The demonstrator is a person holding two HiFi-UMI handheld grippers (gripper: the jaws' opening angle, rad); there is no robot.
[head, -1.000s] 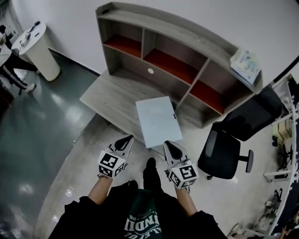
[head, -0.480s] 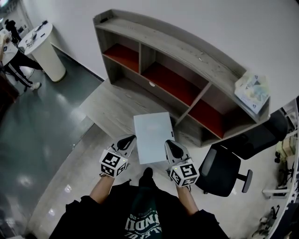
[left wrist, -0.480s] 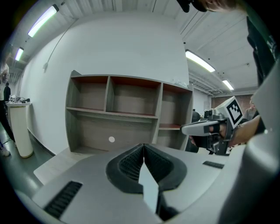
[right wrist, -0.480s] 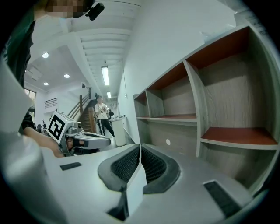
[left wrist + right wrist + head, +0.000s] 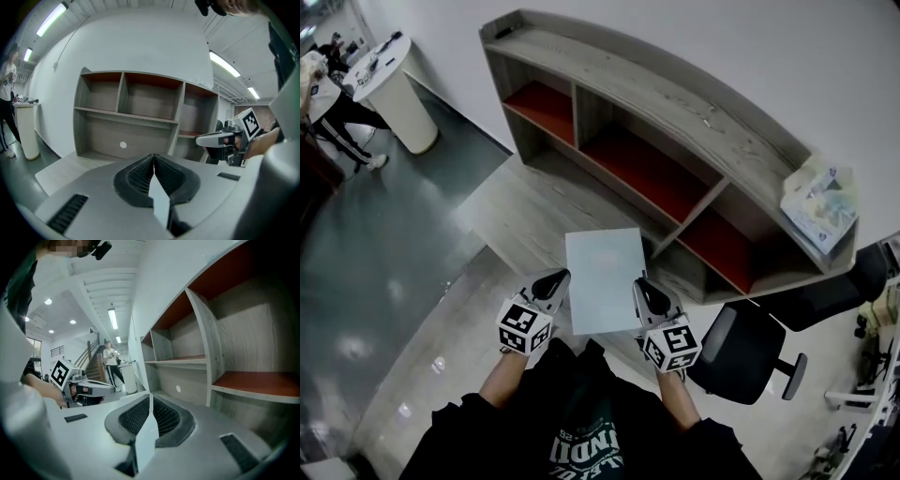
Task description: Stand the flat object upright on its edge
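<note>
Since 1 second ago the left gripper (image 5: 555,278) and the right gripper (image 5: 640,284) have come forward along the flat panel (image 5: 602,277). Then they sat at its 2 near corners; now they flank the middle of its long sides.

At the far left of the head view a person (image 5: 342,127) stands by a white pedestal (image 5: 394,94). Next comes the left gripper, its tip just beside the panel's left edge; from above I cannot tell whether it touches. The panel lies flat, face up, on the grey tabletop (image 5: 516,211) in front of the shelf unit (image 5: 675,122). Whether its near end overhangs the tabletop's front is hard to make out. The right gripper's tip sits just beside the panel's right edge. Further right stand a black office chair (image 5: 741,352) and, on top of the shelf unit, a pale package (image 5: 820,202).

Only the 2 gripper views look at the fingers head-on. The left gripper's fingers (image 5: 138,178) are pressed together with nothing between them, and so are the right gripper's fingers (image 5: 136,416). Neither of these views shows the panel. Each shows the other gripper off to 1 side and looks level into the shelf unit's compartments, which the head view sees only steeply from above.
</note>
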